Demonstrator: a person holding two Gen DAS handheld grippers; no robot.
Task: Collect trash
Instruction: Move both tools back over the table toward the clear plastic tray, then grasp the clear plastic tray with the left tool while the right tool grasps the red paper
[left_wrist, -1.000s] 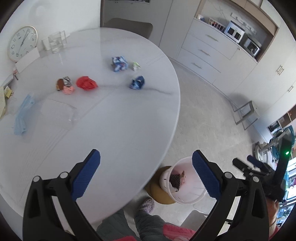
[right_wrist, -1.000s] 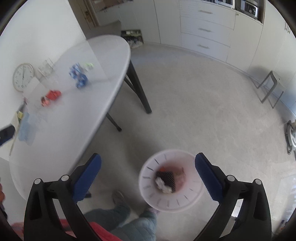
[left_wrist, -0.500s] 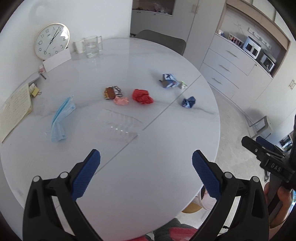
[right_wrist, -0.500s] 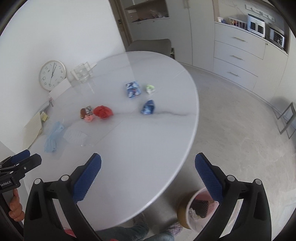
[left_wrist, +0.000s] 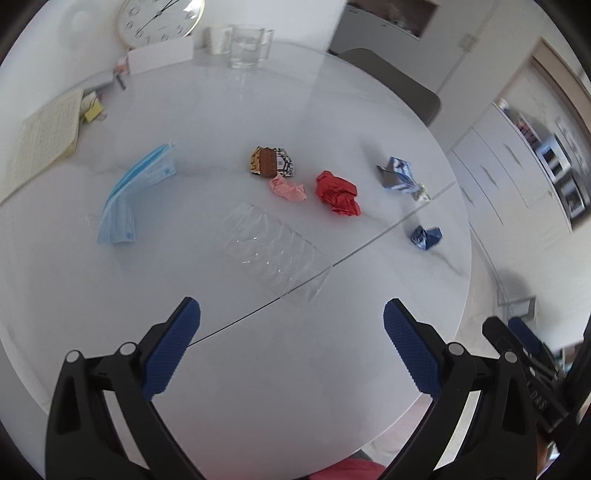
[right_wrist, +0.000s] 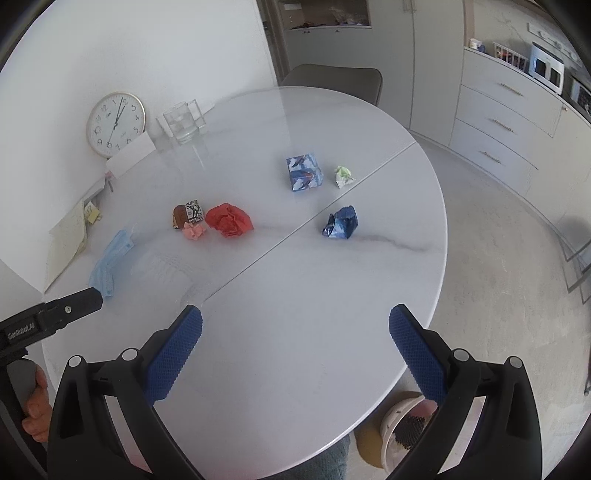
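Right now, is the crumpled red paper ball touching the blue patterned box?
No, the crumpled red paper ball lies apart from the blue patterned box.

The round white table (right_wrist: 332, 295) has a seam running diagonally across its top. Ahead of the right tool, left of the seam: red crumpled wrapper (right_wrist: 229, 220), pink scrap (right_wrist: 194, 232), brown snack wrapper (right_wrist: 188, 213), blue face mask (right_wrist: 109, 265), clear plastic tray (left_wrist: 271, 251). Farther ahead: blue printed carton (right_wrist: 305, 172), glass (right_wrist: 181, 122), clock (right_wrist: 115, 123). Right of the seam: dark blue foil wad (right_wrist: 340, 223).
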